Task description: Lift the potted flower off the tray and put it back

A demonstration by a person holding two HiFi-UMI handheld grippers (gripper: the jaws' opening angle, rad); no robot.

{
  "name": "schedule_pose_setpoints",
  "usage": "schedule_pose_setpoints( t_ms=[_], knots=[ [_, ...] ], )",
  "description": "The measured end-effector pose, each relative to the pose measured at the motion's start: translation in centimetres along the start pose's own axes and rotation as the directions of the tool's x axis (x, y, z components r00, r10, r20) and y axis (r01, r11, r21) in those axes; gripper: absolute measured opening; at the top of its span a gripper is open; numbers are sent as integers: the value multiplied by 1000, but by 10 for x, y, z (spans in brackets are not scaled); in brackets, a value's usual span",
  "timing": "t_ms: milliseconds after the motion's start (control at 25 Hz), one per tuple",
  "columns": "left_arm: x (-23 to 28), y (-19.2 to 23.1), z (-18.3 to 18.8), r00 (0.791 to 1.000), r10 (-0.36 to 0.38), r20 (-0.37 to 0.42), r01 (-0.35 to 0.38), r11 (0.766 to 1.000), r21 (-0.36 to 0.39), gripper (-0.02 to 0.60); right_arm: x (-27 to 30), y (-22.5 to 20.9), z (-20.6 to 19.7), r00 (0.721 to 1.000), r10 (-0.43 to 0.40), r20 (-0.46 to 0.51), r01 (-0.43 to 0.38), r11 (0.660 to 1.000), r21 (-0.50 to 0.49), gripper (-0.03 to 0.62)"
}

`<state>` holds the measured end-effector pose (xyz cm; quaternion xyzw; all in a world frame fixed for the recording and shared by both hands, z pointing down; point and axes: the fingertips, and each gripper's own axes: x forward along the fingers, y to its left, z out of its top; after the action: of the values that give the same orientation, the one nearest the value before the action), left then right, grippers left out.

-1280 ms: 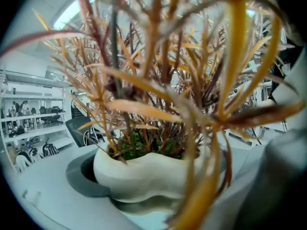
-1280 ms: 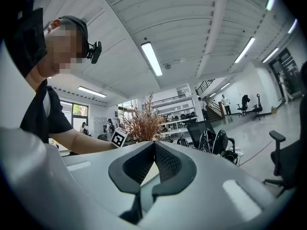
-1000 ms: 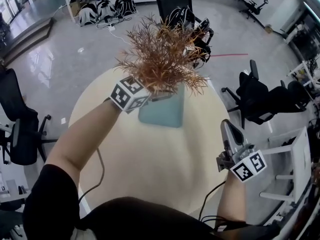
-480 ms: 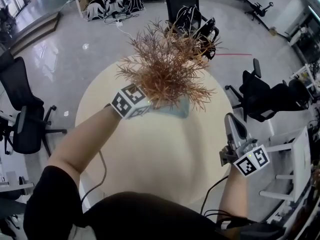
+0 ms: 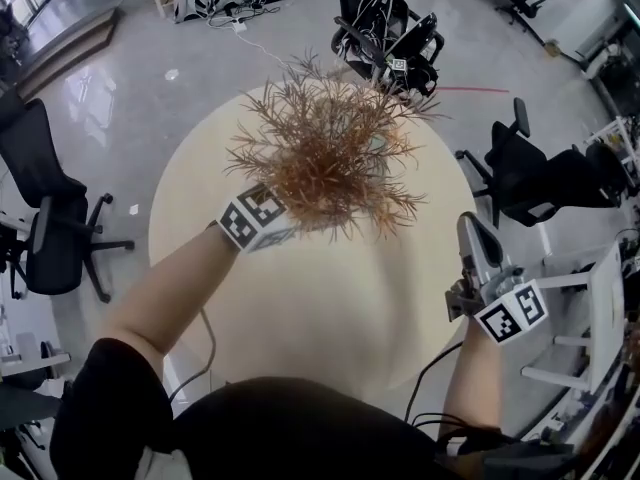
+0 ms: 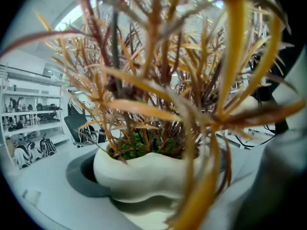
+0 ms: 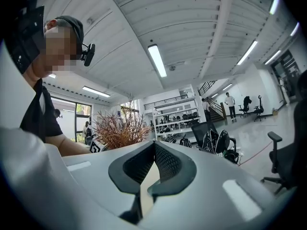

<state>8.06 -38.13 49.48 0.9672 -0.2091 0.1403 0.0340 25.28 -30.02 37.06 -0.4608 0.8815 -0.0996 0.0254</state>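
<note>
Left gripper: fingers closed on the white pot, one on each side of its body, in firm contact. Green moss fills the pot mouth. The orange-brown stems rise from it and crowd the left gripper view.

Potted flower: held in the left gripper over the far half of the table, near the middle of its width. In the head view the foliage hides the pot and the surface directly below it. Whether the pot base is clear of anything beneath cannot be determined. The marker cube sits at the near left edge of the foliage, with the forearm running back to the table's near left edge.

Right gripper: the dark ribbed pads meet with nothing held between them. It is positioned at the table's right edge, pointing away from the person and well apart from the flower. Its own view shows the flower beyond the jaws to the left.

Surroundings: office chairs stand on the glossy floor, one left of the table and one beyond its far edge carrying dark bags.
</note>
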Motion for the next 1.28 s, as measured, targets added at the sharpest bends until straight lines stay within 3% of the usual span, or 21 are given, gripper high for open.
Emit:
schedule_pose_setpoints(
  t_ms=[200,480,720,1280],
  knots=[
    [4,-14,-9,1000,-8,16,8,1000,25,554,-2,-5,-11,1000,-7,-12,7,1000,5,15],
    [17,-24,-53,1000,-14,-10,14,1000,-2,554,-3,-18,-32,999,-21,-39,22,1000,19,15],
    [29,-39,-84,998,-60,-2,59,997,-43,554,-2,-30,-46,998,-38,-49,39,999,27,15],
    [28,-97,-145,988,-143,-54,141,989,-47,554,5,-40,-70,996,-34,-78,38,998,46,15]
  ],
)
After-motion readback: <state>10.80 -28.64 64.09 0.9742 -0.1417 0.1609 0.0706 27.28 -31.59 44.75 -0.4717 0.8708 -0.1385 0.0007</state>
